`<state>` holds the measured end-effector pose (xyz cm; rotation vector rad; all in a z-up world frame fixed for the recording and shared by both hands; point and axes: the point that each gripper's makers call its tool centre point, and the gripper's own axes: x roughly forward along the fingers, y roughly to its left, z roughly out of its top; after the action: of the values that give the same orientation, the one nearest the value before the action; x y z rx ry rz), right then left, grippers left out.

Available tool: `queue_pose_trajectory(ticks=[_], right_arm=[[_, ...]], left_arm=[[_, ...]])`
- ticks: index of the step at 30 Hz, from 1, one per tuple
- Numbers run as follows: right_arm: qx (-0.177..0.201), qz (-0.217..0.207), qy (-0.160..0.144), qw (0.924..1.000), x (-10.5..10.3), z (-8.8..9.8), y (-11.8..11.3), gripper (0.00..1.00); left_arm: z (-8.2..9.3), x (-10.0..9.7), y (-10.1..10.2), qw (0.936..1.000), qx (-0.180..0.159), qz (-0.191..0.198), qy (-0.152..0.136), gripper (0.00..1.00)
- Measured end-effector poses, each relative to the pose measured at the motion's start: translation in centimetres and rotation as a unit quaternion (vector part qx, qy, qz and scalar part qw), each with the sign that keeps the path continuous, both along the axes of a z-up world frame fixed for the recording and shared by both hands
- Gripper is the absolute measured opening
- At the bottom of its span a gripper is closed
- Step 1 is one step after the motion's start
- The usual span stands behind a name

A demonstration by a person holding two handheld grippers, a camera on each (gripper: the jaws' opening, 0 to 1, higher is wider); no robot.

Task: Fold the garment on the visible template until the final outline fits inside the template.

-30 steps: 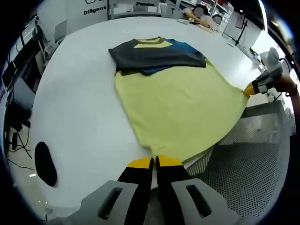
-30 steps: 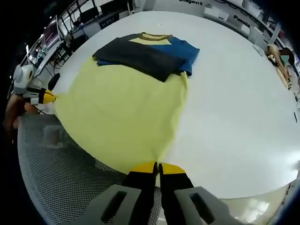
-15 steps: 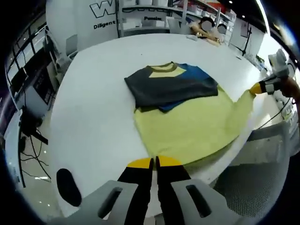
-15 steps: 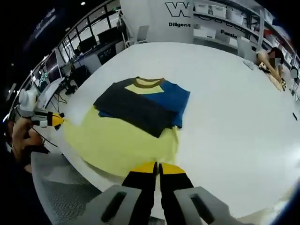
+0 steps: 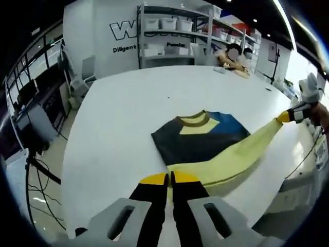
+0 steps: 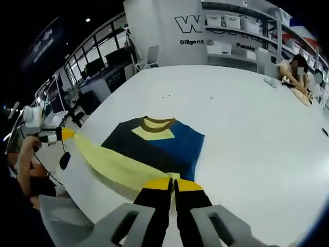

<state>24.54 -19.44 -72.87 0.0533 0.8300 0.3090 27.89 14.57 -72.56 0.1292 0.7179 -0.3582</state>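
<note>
Now we hold the garment (image 5: 205, 141) by its yellow lower hem, one corner in each gripper, with its dark, blue and yellow upper part lying flat on the white table (image 5: 118, 113). Our left gripper (image 5: 169, 178) has its yellow-tipped jaws pressed together on the near hem corner, and in the left gripper view the yellow cloth runs from there as a raised band across to the right gripper (image 5: 284, 117) at the far right, which pinches the other corner. In the right gripper view, the right gripper (image 6: 171, 183) likewise has its jaws clamped on the yellow hem, and the left gripper (image 6: 64, 134) shows at the left edge gripping the opposite end. The brown collar (image 6: 157, 123) faces away from us, toward the table's far side. Behind the table stand shelves (image 5: 169, 31) carrying white bins (image 5: 167, 23); we cannot tell what is in them. A person (image 5: 232, 55) sits at the far edge of the table.
</note>
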Motion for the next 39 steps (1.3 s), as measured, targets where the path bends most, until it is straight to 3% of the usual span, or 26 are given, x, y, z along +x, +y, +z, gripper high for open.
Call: queue_pose_trajectory(ticks=[7,10,15,21,24,32,35,39], right_arm=[[0.021,-0.008,-0.004,0.9997,2.8,0.0,-0.1,0.00],[0.063,-0.034,-0.007,0.9974,4.5,0.0,-0.2,0.00],[0.088,-0.059,-0.016,0.9942,7.0,0.2,-0.8,0.00],[0.086,-0.078,0.005,0.9932,8.9,-1.8,-1.5,0.00],[0.067,-0.083,0.015,0.9942,10.1,-3.5,-2.1,0.00],[0.072,-0.087,0.022,0.9934,12.7,-5.8,-2.0,0.00],[0.059,-0.090,0.031,0.9936,13.4,-7.1,-2.4,0.00],[0.050,-0.093,0.047,0.9933,13.8,-8.6,-2.7,0.00]], left_arm=[[0.0,3.7,0.0,0.9999,-0.010,-0.005,-0.007,0.04],[0.4,4.8,-0.5,0.9996,-0.023,-0.010,-0.010,0.04],[-0.1,7.9,-0.9,0.9996,-0.020,-0.014,-0.015,0.04],[-1.8,10.7,-1.0,0.9996,-0.018,-0.017,-0.012,0.04],[-3.8,11.9,-1.1,0.9997,-0.016,-0.017,0.005,0.04],[-7.7,14.0,-0.5,0.9993,-0.002,-0.005,0.037,0.04],[-8.3,14.7,-0.8,0.9993,0.009,-0.024,0.027,0.04],[-9.2,15.2,-1.0,0.9992,0.001,-0.014,0.036,0.04]])
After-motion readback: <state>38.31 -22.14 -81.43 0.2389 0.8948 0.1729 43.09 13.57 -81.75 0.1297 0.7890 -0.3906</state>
